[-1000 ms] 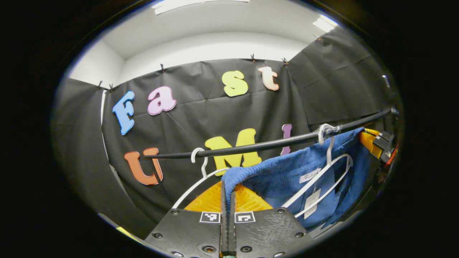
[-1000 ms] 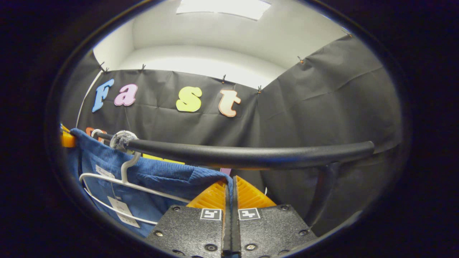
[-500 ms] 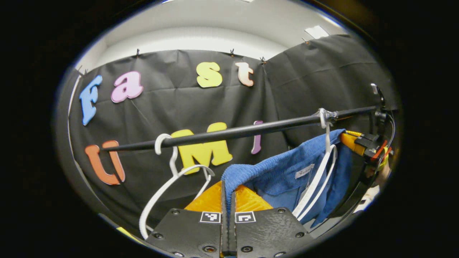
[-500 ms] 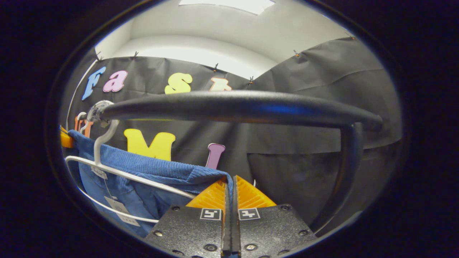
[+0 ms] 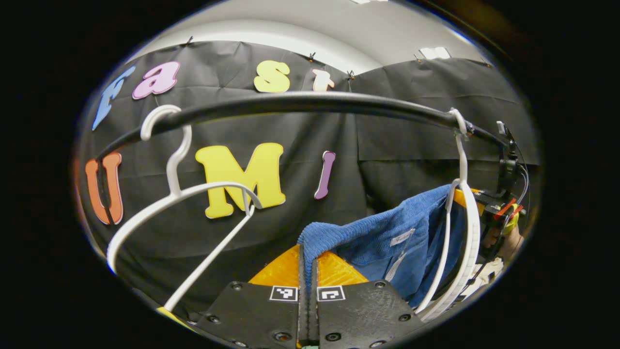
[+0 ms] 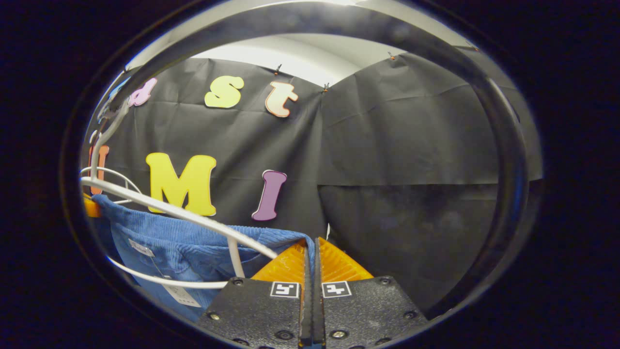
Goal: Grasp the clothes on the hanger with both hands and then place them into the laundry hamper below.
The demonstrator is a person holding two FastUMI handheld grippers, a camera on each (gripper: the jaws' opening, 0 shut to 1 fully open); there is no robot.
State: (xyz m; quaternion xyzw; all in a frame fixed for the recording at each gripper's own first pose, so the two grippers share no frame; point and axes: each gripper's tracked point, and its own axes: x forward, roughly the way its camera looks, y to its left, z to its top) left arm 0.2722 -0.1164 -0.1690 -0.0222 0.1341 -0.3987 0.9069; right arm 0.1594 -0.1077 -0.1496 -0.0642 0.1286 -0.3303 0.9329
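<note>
A recording booth: black cloth walls (image 6: 411, 145) clipped up under a white ceiling (image 5: 339, 29), clothes rail (image 5: 300, 103) inside.

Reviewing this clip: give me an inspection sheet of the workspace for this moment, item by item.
Surface: nothing seen; no table or hamper in view.
Job's things: blue garment stretched between both grippers, draped by white hanger hooked on black rail.
Clutter: empty hanger on the same rail.
Grippers: left gripper shut on garment's edge; right gripper shut on its other edge.
Cables: black wires by the far gripper.
Surroundings: black cloth wall, white ceiling.
</note>
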